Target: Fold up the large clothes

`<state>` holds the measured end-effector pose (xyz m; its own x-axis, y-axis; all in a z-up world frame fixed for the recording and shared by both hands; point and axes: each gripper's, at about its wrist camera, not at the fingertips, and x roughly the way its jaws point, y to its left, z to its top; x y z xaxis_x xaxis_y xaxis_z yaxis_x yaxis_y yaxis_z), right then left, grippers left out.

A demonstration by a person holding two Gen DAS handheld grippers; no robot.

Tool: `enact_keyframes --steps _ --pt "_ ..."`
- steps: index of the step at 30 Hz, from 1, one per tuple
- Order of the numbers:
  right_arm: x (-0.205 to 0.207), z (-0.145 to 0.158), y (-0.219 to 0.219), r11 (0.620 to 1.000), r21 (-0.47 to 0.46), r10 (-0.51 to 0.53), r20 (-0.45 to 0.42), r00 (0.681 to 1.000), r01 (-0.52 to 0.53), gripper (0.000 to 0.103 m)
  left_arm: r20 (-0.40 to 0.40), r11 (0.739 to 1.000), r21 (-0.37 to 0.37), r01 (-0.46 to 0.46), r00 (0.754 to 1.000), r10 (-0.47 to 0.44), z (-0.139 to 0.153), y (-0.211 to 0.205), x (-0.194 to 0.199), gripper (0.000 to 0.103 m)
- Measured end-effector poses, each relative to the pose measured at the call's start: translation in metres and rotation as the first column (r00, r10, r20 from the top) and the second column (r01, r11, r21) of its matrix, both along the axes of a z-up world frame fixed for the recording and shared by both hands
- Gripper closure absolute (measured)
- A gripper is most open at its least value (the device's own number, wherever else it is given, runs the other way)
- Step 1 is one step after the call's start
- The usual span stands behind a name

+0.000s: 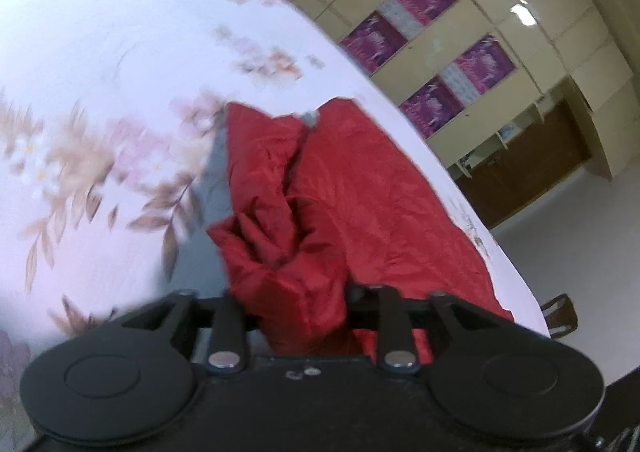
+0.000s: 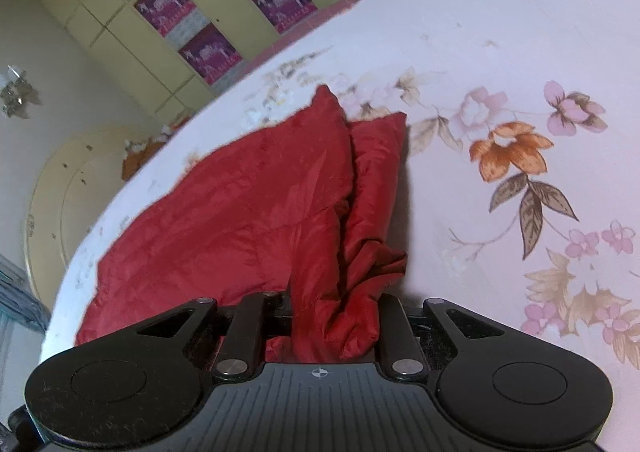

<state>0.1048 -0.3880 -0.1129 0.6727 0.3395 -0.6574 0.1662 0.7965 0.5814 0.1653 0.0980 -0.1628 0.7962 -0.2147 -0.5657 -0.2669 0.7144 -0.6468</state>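
Red garment (image 1: 328,188), quilted and shiny, is lying folded lengthwise on a bed (image 1: 100,32) covered by a white floral sheet (image 2: 520,156). In the left wrist view it is running from the claw up toward the far edge of the mattress, with a seam or fold gap down its middle and a small grey tab showing at the far end. In the right wrist view the same garment is spreading out to the left in a broad flat panel, with a narrower folded strip lying along its right side.

Left claw (image 1: 304,308): a bunched wad of the red fabric is sitting between the jaws, filling the gap. The jaws are standing partly apart; whether the pads are pressing on the cloth cannot be told, since the fingertips are buried in the folds. This view is smeared, especially across the sheet.

Right claw (image 2: 336,324): jaws are standing narrowly apart with a gathered bundle of red fabric between them, the cloth rising up out of the gap in tight creases. The claw appears to be clamping this bundle.

Both claws are sitting at the near end of the garment, pointing downward over the bed.

Background: a cream wardrobe (image 2: 132,24) with purple posters (image 2: 168,8) on its doors is standing beyond the bed. A brown wooden cabinet (image 1: 532,168) is showing at the right in the left wrist view. A curved cream headboard (image 2: 60,188) is standing at the left edge of the right wrist view.
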Motion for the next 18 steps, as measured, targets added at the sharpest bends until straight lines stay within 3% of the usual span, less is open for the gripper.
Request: enact_keyframes --steps 3,6,9,12,13,14,18 --pt "-0.002 -0.008 -0.008 0.999 0.035 -0.020 0.002 1.000 0.020 0.066 0.025 0.995 -0.100 -0.024 0.999 0.027 -0.011 0.012 -0.002 0.061" --pt "-0.014 -0.004 -0.017 0.997 0.013 -0.079 0.039 0.996 0.079 0.046 0.028 0.991 -0.129 -0.019 0.999 0.023 -0.013 0.017 0.001 0.059" --pt "-0.035 0.007 -0.035 0.978 0.002 -0.206 0.051 0.977 0.207 0.044 0.023 0.989 -0.145 -0.017 1.000 0.021 -0.014 0.020 0.002 0.058" --pt "-0.052 0.034 -0.033 0.957 -0.094 -0.264 0.118 0.957 0.275 0.045 0.025 0.988 -0.152 -0.011 1.000 0.015 -0.016 0.020 0.002 0.058" --pt "-0.054 0.042 -0.029 0.957 -0.114 -0.251 0.136 0.958 0.267 0.051 0.026 0.989 -0.148 -0.007 1.000 0.011 -0.016 0.019 0.002 0.059" --pt "-0.053 0.049 -0.022 0.962 -0.126 -0.224 0.147 0.963 0.243 0.073 0.025 0.990 -0.142 -0.005 1.000 0.009 -0.015 0.016 0.002 0.059" --pt "-0.038 0.062 0.030 0.984 -0.157 -0.065 0.133 0.989 0.086 0.097 0.016 0.992 -0.125 -0.010 1.000 0.012 -0.015 0.014 0.004 0.063"
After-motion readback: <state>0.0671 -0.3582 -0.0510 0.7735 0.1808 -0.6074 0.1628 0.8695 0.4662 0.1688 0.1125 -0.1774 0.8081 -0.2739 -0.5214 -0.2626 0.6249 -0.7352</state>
